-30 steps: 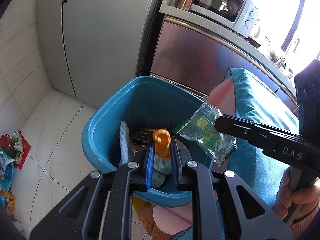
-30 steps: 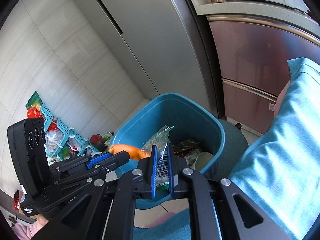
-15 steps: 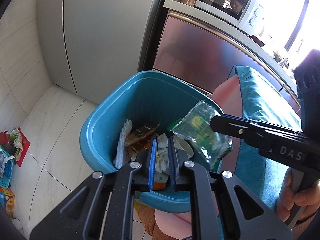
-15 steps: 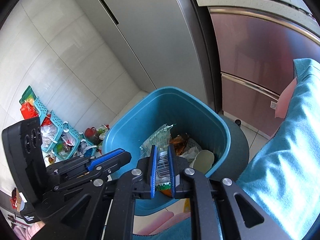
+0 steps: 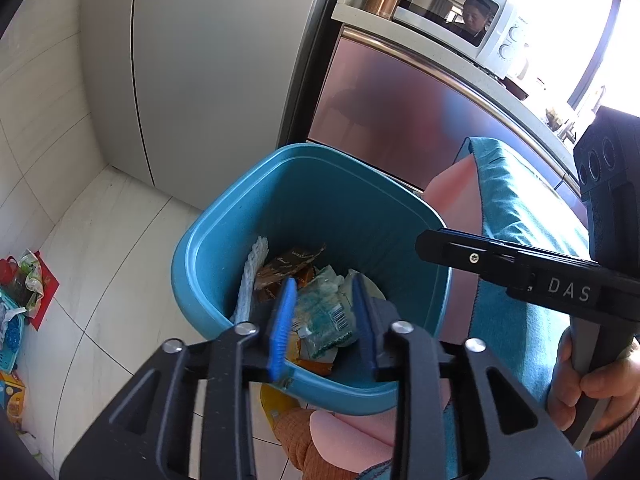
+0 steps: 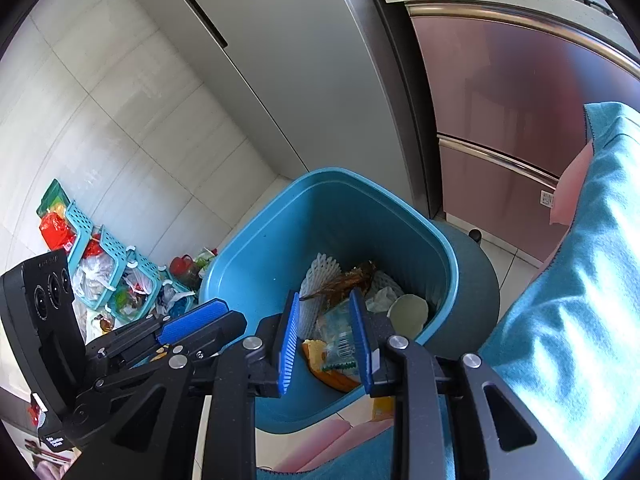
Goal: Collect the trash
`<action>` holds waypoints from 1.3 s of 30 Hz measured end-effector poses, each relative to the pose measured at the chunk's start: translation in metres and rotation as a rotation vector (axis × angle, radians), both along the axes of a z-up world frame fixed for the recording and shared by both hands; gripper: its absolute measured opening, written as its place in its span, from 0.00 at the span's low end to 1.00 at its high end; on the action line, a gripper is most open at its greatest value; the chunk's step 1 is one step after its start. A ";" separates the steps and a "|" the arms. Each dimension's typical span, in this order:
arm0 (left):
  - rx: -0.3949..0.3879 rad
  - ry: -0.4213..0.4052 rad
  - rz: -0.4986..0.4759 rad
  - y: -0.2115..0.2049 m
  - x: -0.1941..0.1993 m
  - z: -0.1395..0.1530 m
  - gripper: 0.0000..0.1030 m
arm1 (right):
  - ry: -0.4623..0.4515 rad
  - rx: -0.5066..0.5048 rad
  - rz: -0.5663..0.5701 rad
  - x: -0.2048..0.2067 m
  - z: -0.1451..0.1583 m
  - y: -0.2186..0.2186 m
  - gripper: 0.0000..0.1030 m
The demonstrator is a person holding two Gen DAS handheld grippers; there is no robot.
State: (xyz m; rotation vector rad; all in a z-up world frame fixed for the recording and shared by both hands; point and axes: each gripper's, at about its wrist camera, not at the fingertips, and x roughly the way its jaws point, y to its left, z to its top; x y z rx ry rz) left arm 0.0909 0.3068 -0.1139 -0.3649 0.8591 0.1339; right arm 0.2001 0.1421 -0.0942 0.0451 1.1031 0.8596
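Both grippers hang over the blue bin with nothing in them.

The left gripper point(image 5: 323, 316) and the right gripper point(image 6: 327, 338) have their blue pads spread apart, released, above the bin point(image 5: 224, 236). The green wrapper point(image 5: 324, 318) lies inside the bin on top of the other trash, beside a brown wrapper point(image 5: 286, 266) and white foam net point(image 5: 250, 276). The bin stands on the floor point(image 5: 104, 240) near the fridge point(image 5: 208, 60).

A grey fridge point(image 5: 208, 72) fills the upper left of the left view. A microwave point(image 5: 460, 16) sits at upper right above pink cabinets point(image 5: 400, 120). Turquoise baskets point(image 6: 104, 268) stand on the tiled floor point(image 6: 132, 160) at left.
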 end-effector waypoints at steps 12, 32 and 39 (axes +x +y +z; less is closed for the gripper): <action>0.102 -0.164 -0.036 -0.029 -0.040 0.038 0.94 | -0.200 0.080 -0.100 -0.049 0.040 -0.076 0.70; 0.251 -0.476 -0.191 -0.182 -0.084 0.102 0.94 | -0.710 -0.066 -0.604 -0.188 0.088 -0.263 0.94; 0.247 -0.553 -0.231 -0.219 -0.098 0.111 0.95 | -0.802 -0.097 -0.726 -0.216 0.097 -0.303 0.94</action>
